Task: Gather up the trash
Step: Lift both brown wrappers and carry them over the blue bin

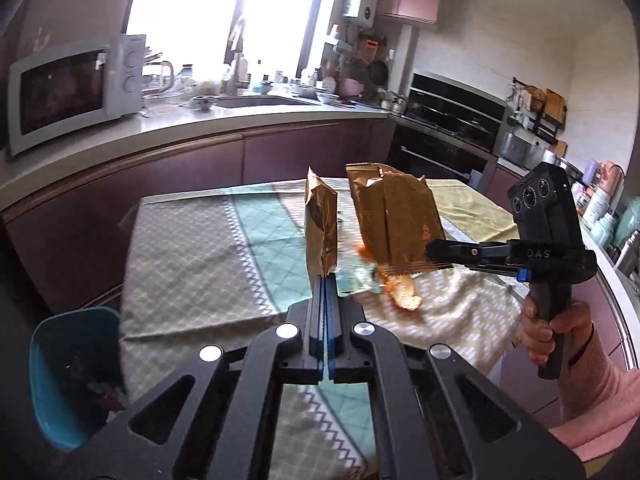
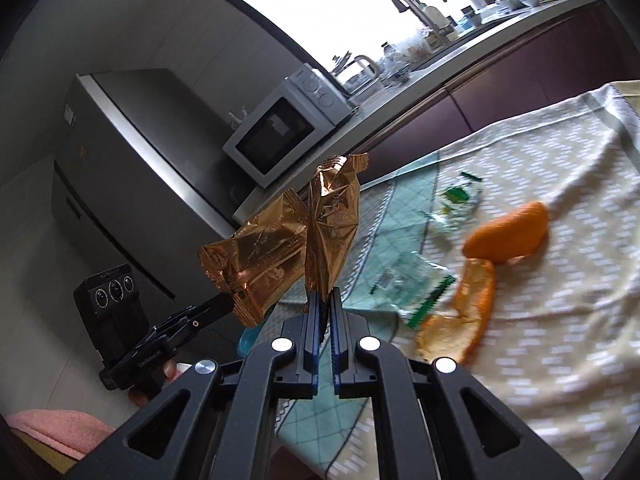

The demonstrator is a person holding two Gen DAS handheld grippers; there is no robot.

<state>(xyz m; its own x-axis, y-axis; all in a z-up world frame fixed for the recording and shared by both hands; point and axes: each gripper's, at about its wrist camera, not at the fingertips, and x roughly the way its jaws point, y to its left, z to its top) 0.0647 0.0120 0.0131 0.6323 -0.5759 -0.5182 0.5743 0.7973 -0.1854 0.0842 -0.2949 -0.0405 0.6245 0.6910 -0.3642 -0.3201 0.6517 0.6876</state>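
Left wrist view: left gripper (image 1: pixel 325 276), fingers closed on a gold wrapper (image 1: pixel 320 232) held above the table (image 1: pixel 192 256); right gripper (image 1: pixel 430 254), fingers closed on a second gold wrapper (image 1: pixel 396 216). Right wrist view: orange peel (image 2: pixel 506 236) and clear wrappers (image 2: pixel 412 280) lie on the table.

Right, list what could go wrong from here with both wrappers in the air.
1. Each gold wrapper is pinched only at its bottom edge: the left gripper holds one wrapper, the right gripper the other; either could slip out.
2. The teal bin sits low beside the table; a drop could miss.
3. Orange peel and clear wrappers remain behind.
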